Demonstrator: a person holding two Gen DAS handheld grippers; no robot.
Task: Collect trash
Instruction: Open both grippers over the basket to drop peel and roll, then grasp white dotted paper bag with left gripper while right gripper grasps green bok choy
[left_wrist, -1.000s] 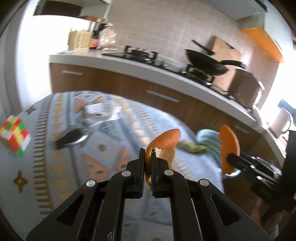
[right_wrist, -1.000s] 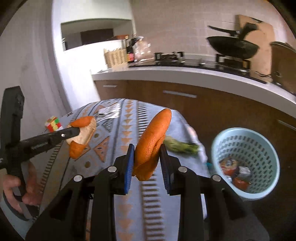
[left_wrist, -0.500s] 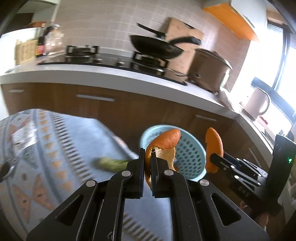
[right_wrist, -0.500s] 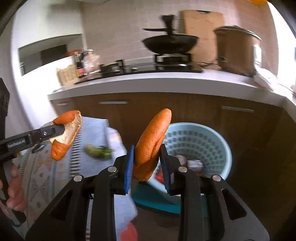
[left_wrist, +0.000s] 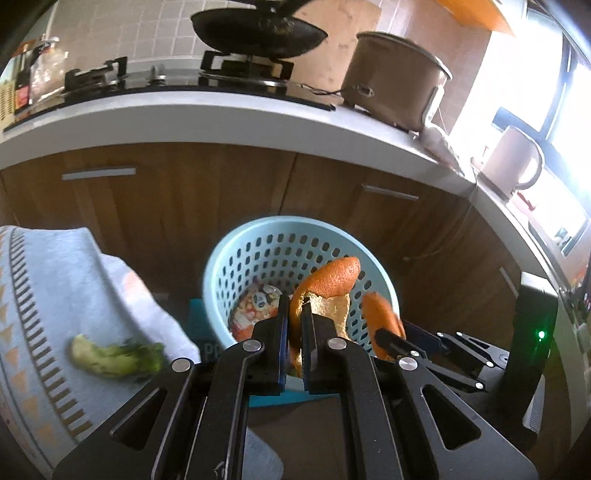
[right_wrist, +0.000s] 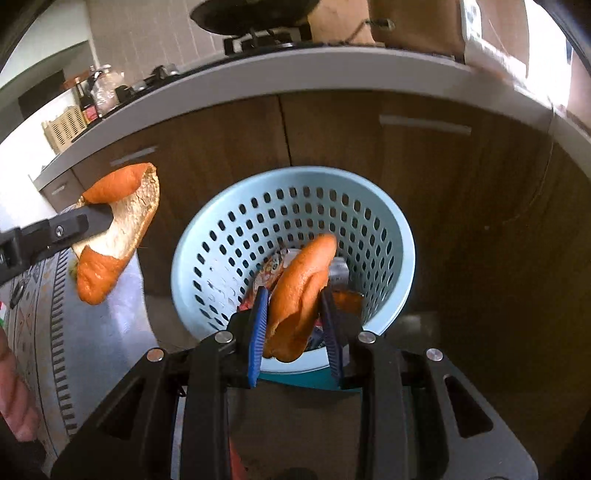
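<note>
Orange peel in my right claw now hangs over the blue basket instead of the patterned table, pinched between the pads. My left claw clamps a second peel just short of the rim. Both have swung across from the table; letting go should drop them among the wrappers.

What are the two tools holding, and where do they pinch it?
Each holds an orange peel. The left tool pinches its peel at the lower edge; the right tool grips its peel around the lower half, above the blue basket.
</note>
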